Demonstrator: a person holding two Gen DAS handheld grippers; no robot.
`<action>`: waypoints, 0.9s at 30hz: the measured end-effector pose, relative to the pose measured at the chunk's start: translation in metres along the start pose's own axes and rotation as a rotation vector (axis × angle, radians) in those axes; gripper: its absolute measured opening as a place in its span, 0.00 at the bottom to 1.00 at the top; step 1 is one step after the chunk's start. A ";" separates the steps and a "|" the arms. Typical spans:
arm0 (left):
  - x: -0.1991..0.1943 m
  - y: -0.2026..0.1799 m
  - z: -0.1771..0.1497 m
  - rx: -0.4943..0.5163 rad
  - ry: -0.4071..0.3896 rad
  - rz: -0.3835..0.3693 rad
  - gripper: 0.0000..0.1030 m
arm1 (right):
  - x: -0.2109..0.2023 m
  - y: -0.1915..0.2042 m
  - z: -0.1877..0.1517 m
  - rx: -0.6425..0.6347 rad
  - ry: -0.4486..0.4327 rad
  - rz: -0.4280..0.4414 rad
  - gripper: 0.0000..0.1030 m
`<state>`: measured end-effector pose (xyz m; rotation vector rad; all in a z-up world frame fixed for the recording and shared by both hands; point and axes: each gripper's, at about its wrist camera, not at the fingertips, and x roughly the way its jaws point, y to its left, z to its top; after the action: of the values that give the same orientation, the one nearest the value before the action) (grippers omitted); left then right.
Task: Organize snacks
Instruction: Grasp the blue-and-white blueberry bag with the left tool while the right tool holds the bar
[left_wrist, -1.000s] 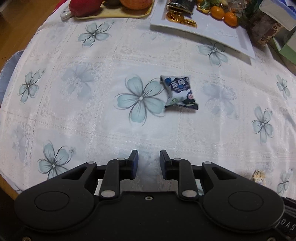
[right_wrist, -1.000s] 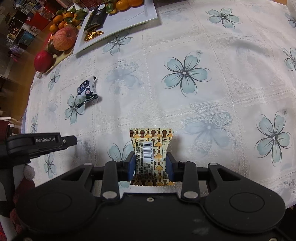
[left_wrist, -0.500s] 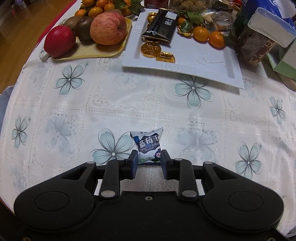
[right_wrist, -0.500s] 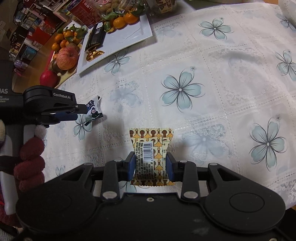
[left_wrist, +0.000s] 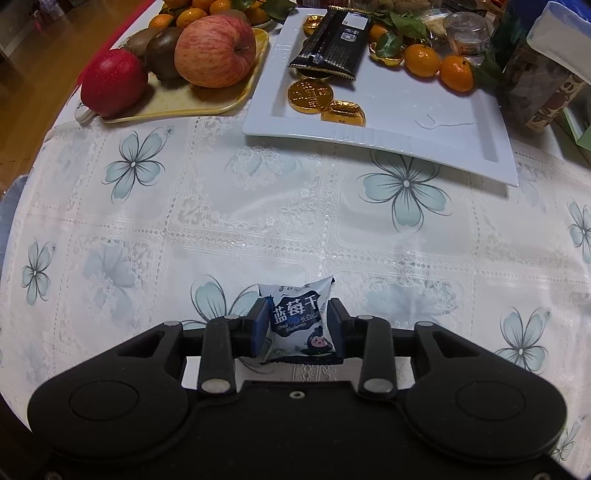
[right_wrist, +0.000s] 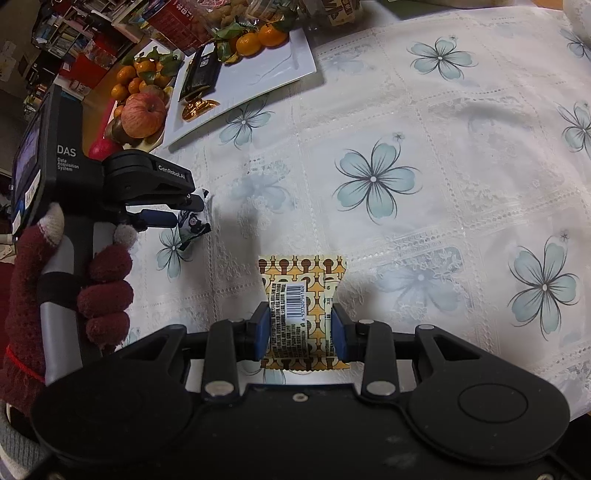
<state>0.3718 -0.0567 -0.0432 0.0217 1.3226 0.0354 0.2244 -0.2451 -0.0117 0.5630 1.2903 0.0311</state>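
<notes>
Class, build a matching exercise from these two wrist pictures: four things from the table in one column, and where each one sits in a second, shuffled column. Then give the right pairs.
Column one:
1. blueberry packet
2. yellow patterned packet
3. black wrapper
4. red apple

Column two:
A. on the yellow tray, at its near corner
B. between the fingers of the right claw
C. on the white plate, over gold coins
D. between the fingers of the left claw, whose jaws are opening

Pairs: 1-D, 2-B, 3-C, 4-A
</notes>
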 end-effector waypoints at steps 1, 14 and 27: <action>0.002 0.001 0.000 -0.008 0.008 -0.005 0.44 | 0.000 0.000 0.001 0.002 -0.001 0.001 0.35; 0.019 0.001 0.002 -0.025 0.070 -0.016 0.43 | 0.003 0.002 0.002 -0.002 0.005 0.002 0.35; -0.020 0.007 -0.018 -0.041 0.098 -0.086 0.31 | 0.008 -0.002 0.003 0.017 0.013 -0.019 0.35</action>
<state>0.3495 -0.0507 -0.0278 -0.0725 1.4189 -0.0091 0.2291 -0.2458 -0.0188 0.5656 1.3098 0.0081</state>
